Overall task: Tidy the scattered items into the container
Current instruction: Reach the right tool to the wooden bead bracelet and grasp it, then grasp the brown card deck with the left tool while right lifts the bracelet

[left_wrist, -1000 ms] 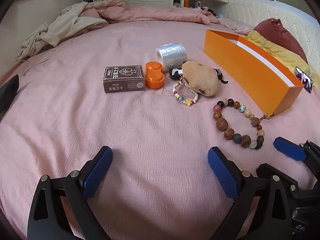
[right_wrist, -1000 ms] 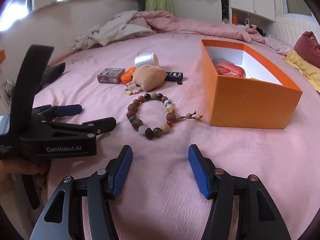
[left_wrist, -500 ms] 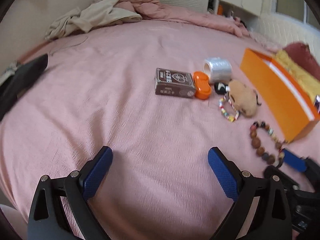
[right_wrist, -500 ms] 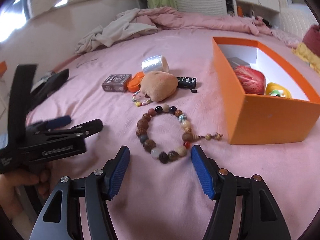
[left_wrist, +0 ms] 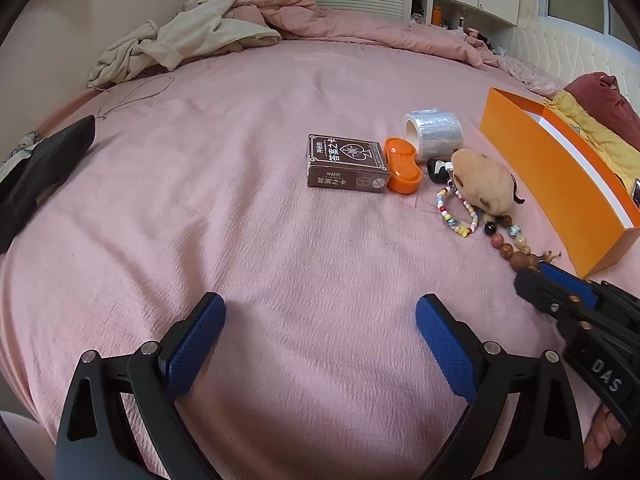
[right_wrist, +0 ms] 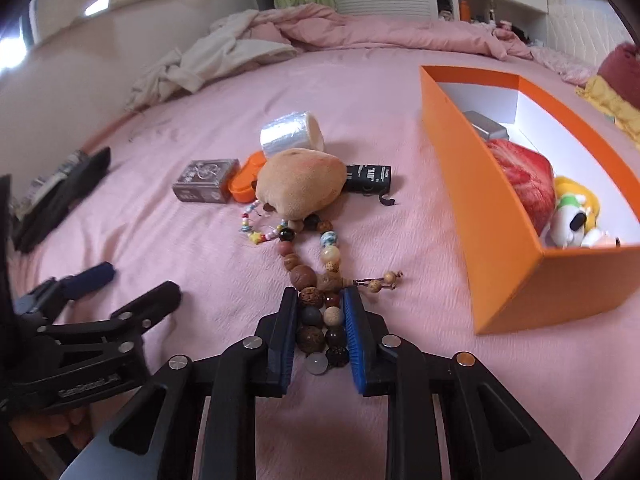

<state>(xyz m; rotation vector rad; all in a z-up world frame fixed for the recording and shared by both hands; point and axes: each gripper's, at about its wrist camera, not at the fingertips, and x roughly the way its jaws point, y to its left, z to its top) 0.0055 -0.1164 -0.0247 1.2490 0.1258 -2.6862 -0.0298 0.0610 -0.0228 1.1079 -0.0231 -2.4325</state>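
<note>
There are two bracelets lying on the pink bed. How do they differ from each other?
The large-bead bracelet has chunky brown, black and cream beads; the small-bead bracelet has tiny, brightly coloured ones with a yellow star. The large-bead bracelet is squeezed into a narrow loop between the closing right gripper pads; the small-bead bracelet lies untouched, hooked to the tan plush. The large one trails a short tassel; the small one has none. Both lie outside the orange box.

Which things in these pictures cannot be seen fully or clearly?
- Grey box in the orange box: right wrist view, its lower part is behind the red plush.
- Black device: partly hidden behind the tan plush; its label is too small to read.
- Wooden bead bracelet: the near end is covered by the closing right gripper jaws.
</note>
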